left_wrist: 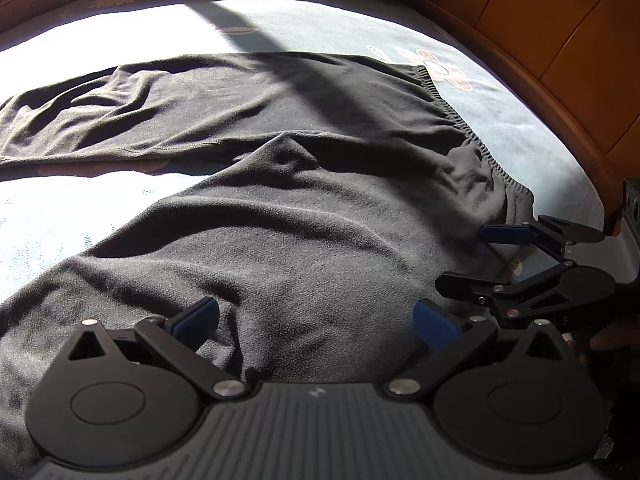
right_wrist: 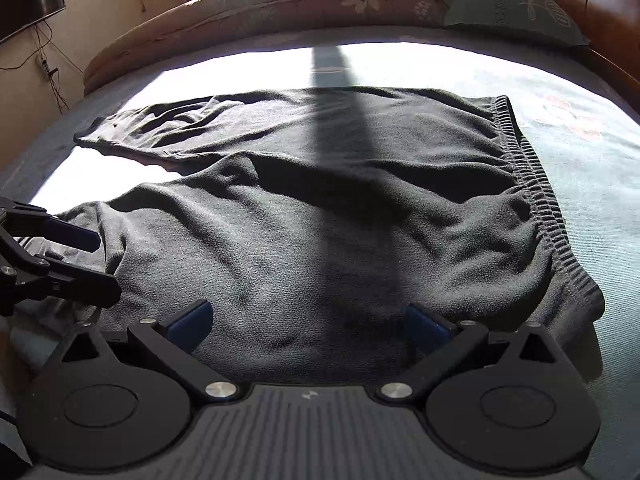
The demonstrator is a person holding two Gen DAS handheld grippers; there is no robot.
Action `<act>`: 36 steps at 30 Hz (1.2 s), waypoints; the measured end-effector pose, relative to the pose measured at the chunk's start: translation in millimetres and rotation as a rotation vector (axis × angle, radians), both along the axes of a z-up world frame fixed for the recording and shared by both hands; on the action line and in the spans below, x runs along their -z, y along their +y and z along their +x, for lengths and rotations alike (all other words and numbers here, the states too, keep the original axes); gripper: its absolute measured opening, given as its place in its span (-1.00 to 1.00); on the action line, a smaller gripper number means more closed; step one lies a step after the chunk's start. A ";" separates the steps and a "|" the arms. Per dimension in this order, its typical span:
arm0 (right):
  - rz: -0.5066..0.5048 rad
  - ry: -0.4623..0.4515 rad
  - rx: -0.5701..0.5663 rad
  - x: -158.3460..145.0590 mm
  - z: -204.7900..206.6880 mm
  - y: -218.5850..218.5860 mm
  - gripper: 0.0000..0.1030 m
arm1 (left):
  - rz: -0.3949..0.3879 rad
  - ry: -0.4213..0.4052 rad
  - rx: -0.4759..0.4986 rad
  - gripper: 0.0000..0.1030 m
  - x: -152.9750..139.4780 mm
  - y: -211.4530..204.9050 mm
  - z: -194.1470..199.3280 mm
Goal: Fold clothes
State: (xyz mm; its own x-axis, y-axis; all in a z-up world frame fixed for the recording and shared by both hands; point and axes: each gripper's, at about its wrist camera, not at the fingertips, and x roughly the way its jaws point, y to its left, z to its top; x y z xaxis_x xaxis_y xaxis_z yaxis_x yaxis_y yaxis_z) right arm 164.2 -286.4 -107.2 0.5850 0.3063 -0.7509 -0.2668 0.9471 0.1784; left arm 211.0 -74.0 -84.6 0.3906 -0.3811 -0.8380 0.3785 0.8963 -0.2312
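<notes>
My black trousers (right_wrist: pixel 320 208) lie spread flat on the bed sheet (right_wrist: pixel 592 168), elastic waistband (right_wrist: pixel 536 176) to the right. Both my left tongs (left_wrist: pixel 316 320) and right tongs (right_wrist: pixel 308 324) gape wide over the near leg, gripping nothing. The lettering on the green pillow (right_wrist: pixel 516 6) is too blurred to read.

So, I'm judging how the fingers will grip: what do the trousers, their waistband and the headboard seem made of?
Trousers: soft, matte black knit, maybe fleece; fuzzy nap, limp folds.
Waistband: ribbed elastic knit, by its tight gathers.
Headboard: glossy brown panels with seams, perhaps leather or lacquered wood; unclear which.
</notes>
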 end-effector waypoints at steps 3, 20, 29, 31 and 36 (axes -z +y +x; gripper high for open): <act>0.008 0.001 0.018 9.9 -3.0 -7.8 1.00 | 0.002 0.024 -0.010 0.99 11.9 -0.7 6.0; 0.084 -0.031 -0.066 -2.0 -2.8 -36.3 1.00 | -0.071 -0.052 0.002 0.99 15.2 13.5 1.5; 0.078 -0.109 -0.069 -36.6 71.5 -56.1 1.00 | -0.096 -0.068 -0.022 0.99 13.8 19.6 16.4; 0.109 -0.083 -0.077 -28.6 89.8 -56.9 1.00 | -0.090 -0.048 -0.042 0.99 21.1 23.9 18.5; 0.141 0.026 -0.083 3.7 116.2 -63.1 1.00 | -0.123 -0.032 -0.079 0.99 19.7 35.3 24.9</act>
State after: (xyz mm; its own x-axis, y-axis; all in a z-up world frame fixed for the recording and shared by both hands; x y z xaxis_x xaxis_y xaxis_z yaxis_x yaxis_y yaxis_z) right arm 280.4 -349.5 -110.8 0.5340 0.4568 -0.7114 -0.3371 0.8867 0.3163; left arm 235.9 -38.8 -104.3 0.4494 -0.4473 -0.7733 0.3168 0.8892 -0.3302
